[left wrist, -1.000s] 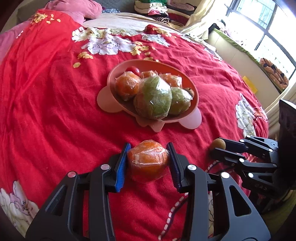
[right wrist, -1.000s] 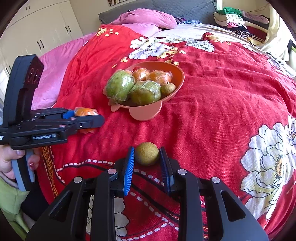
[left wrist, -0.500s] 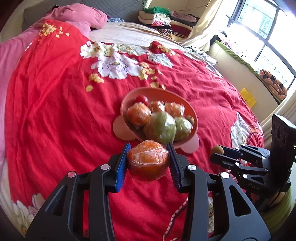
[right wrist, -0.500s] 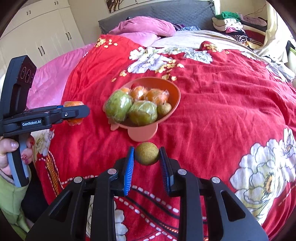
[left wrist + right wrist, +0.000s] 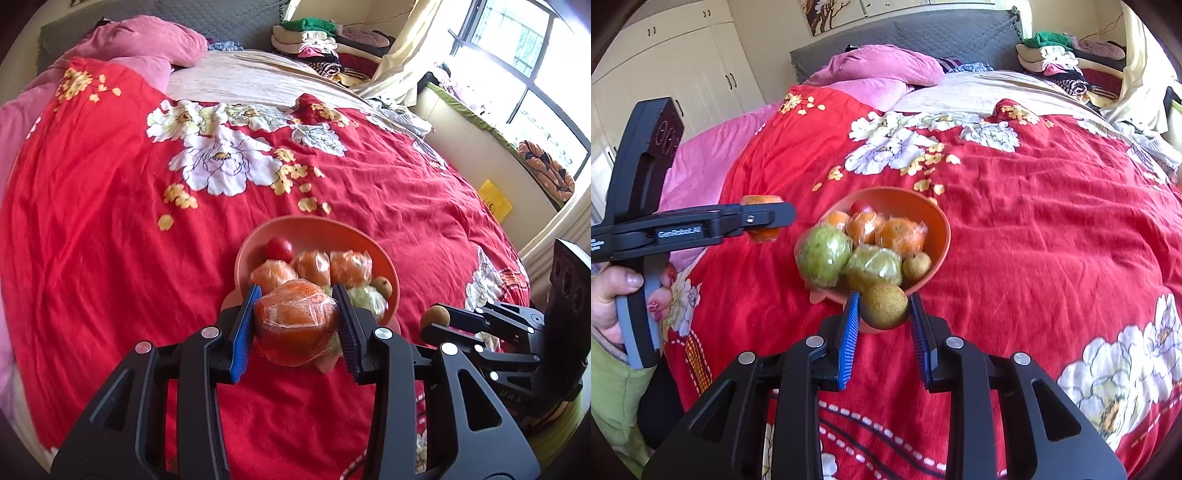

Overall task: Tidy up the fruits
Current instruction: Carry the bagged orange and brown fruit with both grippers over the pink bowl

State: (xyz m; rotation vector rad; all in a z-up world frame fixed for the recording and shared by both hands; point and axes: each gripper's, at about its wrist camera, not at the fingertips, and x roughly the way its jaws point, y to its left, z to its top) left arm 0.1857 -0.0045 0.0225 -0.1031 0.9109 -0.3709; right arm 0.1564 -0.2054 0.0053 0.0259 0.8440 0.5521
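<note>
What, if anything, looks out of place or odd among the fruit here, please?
Nothing looks spilled or damaged. The bowl sits upright on the red bedspread, heaped with fruit, and each pair of tongs holds one fruit: the wrapped orange and the small brown fruit.

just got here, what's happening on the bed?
A person holds a gripper in each hand over a red floral bedspread. The left gripper is clamped on a plastic-wrapped orange; the right gripper is clamped on a small round brown fruit. Both are held in the air near the salmon-coloured bowl, which already contains wrapped oranges, green fruits and a small red one.
</note>
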